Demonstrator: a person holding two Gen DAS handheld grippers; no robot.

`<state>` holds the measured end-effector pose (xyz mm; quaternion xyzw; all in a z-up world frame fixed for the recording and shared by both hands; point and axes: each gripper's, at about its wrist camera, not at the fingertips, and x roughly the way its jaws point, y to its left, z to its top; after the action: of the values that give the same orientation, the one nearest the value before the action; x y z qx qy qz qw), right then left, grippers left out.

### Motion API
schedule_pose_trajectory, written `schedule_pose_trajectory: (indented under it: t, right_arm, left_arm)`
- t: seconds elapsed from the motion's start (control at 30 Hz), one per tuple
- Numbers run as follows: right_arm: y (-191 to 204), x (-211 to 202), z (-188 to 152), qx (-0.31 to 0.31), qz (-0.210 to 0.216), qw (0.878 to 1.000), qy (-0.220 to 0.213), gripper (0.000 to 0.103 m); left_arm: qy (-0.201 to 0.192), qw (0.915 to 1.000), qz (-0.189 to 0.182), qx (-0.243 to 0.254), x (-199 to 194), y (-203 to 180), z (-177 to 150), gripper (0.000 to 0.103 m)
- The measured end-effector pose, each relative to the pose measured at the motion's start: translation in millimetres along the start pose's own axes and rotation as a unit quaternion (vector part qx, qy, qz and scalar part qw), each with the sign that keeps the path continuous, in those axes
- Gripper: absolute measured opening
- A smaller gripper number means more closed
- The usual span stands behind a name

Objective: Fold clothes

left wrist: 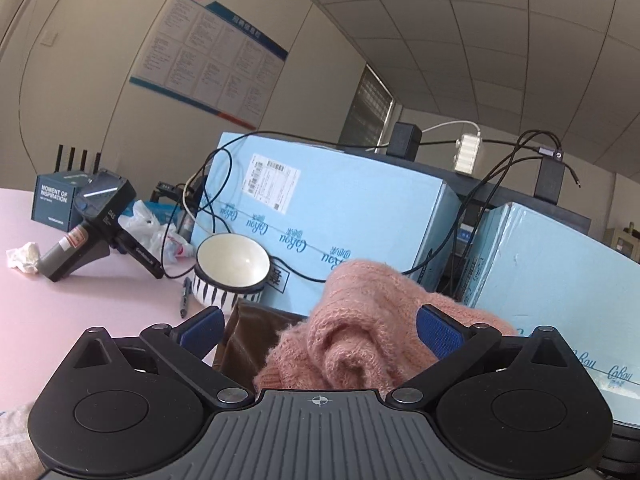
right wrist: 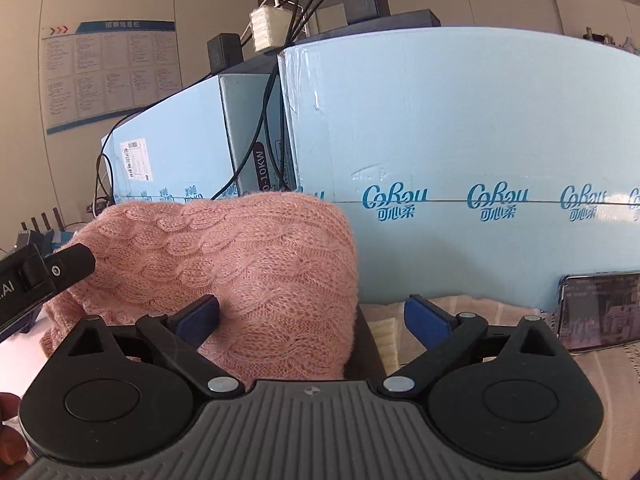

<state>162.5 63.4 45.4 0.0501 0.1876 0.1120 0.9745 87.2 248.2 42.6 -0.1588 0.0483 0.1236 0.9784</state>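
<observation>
A pink cable-knit sweater lies bunched in a mound on top of a brown leathery garment. My left gripper is open wide, with the sweater's crumpled edge between its blue pads and not pinched. In the right wrist view the same sweater bulges up in front of the blue boxes. My right gripper is open too. Its left pad rests against the knit and its right pad is clear of it. The left gripper's black finger touches the sweater's left side.
Large light-blue cartons with cables stand close behind the sweater. A striped bowl, a pen, a black handheld device and a crumpled tissue lie on the pink table. A phone leans on a beige cloth.
</observation>
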Motion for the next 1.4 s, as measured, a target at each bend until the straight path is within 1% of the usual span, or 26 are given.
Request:
schedule_pose_trajectory:
  t: [0.1, 0.17, 0.23, 0.3, 0.37, 0.47, 0.53, 0.6, 0.63, 0.7, 0.8, 0.9, 1.13, 1.23, 1.3, 1.4]
  right_arm:
    - [-5, -19, 1, 0.003, -0.017, 1.000, 0.013, 0.101]
    - [-11, -33, -2, -0.001, -0.018, 0.999, 0.028, 0.101]
    - [-17, -47, -5, -0.005, -0.013, 0.999, 0.038, 0.102]
    - [-21, -60, -9, -0.013, -0.004, 0.999, 0.043, 0.103]
    - [-25, -74, -11, -0.019, 0.005, 0.999, 0.046, 0.103]
    - [-33, -96, -14, -0.013, 0.033, 0.998, 0.057, 0.103]
    - [-40, -111, -14, 0.000, 0.068, 0.996, 0.064, 0.103]
    - [-49, -127, -15, 0.002, 0.103, 0.993, 0.057, 0.103]
    - [-52, -133, -15, -0.001, 0.113, 0.992, 0.052, 0.103]
    - [-57, -143, -14, -0.014, 0.110, 0.993, 0.039, 0.103]
    - [-66, -150, -12, -0.017, 0.114, 0.993, 0.035, 0.103]
    - [-73, -149, -9, -0.014, 0.116, 0.992, 0.051, 0.103]
    - [-87, -143, -8, -0.009, 0.110, 0.991, 0.078, 0.103]
    - [-86, -148, -8, -0.014, 0.116, 0.990, 0.074, 0.103]
    - [-84, -150, -9, -0.021, 0.116, 0.991, 0.070, 0.103]
    - [-80, -151, -11, -0.032, 0.111, 0.991, 0.065, 0.103]
  left_arm:
    - [-0.015, 0.9997, -0.005, 0.018, -7, -8, 1, 0.103]
    - [-0.020, 0.9992, -0.001, 0.033, -10, -14, 0, 0.103]
    - [-0.017, 0.9988, 0.006, 0.045, -11, -19, -1, 0.103]
    - [-0.005, 0.9983, 0.022, 0.054, -14, -24, 1, 0.103]
    - [0.003, 0.9978, 0.033, 0.058, -24, -28, 3, 0.103]
    - [0.009, 0.9969, 0.048, 0.062, -48, -31, 7, 0.103]
    - [0.018, 0.9960, 0.054, 0.069, -61, -33, 11, 0.103]
    - [0.033, 0.9948, 0.056, 0.079, -72, -37, 18, 0.103]
    - [0.041, 0.9940, 0.057, 0.084, -77, -39, 21, 0.103]
    - [0.048, 0.9931, 0.071, 0.081, -89, -44, 28, 0.103]
    - [0.068, 0.9906, 0.081, 0.086, -104, -54, 34, 0.103]
    - [0.087, 0.9878, 0.088, 0.095, -116, -64, 36, 0.103]
    - [0.074, 0.9822, 0.130, 0.114, -145, -85, 41, 0.103]
    - [0.077, 0.9784, 0.156, 0.112, -150, -87, 38, 0.103]
    - [0.087, 0.9761, 0.168, 0.106, -150, -85, 34, 0.103]
    - [0.098, 0.9749, 0.174, 0.099, -148, -81, 30, 0.103]
